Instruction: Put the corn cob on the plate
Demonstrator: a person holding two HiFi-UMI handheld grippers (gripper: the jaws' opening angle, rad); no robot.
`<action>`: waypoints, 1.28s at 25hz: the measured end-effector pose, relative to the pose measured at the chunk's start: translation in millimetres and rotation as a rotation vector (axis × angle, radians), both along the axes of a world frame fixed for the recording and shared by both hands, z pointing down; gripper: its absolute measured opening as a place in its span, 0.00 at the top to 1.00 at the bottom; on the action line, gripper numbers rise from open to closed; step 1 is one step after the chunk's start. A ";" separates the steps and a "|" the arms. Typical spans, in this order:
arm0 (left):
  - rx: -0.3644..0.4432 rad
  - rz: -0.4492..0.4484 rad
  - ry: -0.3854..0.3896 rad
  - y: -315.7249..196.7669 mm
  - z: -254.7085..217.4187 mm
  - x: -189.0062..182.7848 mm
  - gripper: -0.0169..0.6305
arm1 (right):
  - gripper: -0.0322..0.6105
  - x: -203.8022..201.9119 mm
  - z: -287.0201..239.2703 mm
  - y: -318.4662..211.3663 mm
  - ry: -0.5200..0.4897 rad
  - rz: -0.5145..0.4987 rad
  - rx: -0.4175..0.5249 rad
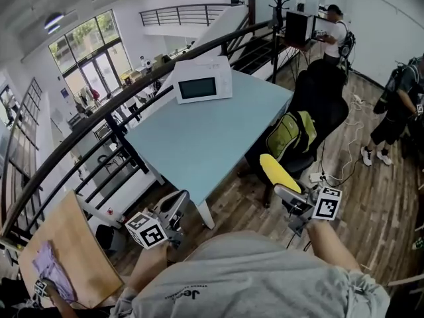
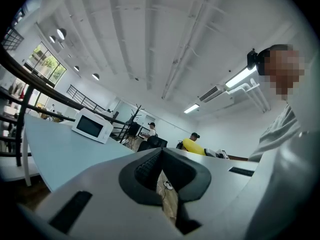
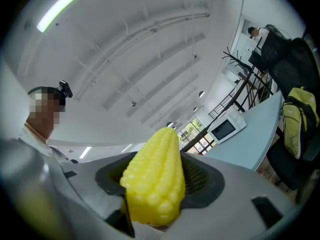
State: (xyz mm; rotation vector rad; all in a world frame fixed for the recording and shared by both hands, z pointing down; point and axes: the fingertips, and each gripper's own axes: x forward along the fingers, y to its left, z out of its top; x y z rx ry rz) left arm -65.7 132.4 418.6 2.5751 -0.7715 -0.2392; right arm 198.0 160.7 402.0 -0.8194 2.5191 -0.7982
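A yellow corn cob (image 1: 278, 172) is clamped in my right gripper (image 1: 286, 191), which is shut on it and held out over the wood floor, right of the table's near corner. In the right gripper view the corn cob (image 3: 155, 176) fills the space between the jaws and points away from the camera. At lower left my left gripper (image 1: 179, 201) is held in front of the person's body. In its own view the left gripper (image 2: 161, 159) is shut, its jaws meeting with nothing between them. No plate shows in any view.
A light blue table (image 1: 199, 138) carries a white microwave (image 1: 202, 81) at its far end. A black chair with a green backpack (image 1: 291, 132) stands at its right. A dark railing (image 1: 99, 121) runs along the left. Two people (image 1: 334, 35) stand far right.
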 end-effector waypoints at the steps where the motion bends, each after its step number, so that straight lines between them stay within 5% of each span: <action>1: 0.003 0.008 0.001 -12.1 -3.7 -7.9 0.95 | 0.53 -8.2 -3.9 -9.2 -0.001 0.008 0.001; 12: 0.036 0.070 0.005 -120.8 -23.5 -90.9 0.95 | 0.53 -95.2 -27.7 -106.4 0.002 0.052 0.030; 20: 0.020 0.083 0.015 -154.6 -14.9 -151.7 0.95 | 0.53 -145.4 -24.3 -142.9 -0.013 0.085 -0.006; 32: -0.014 0.054 0.015 -197.7 0.7 -182.1 0.95 | 0.53 -187.3 -21.2 -207.8 -0.012 0.027 -0.019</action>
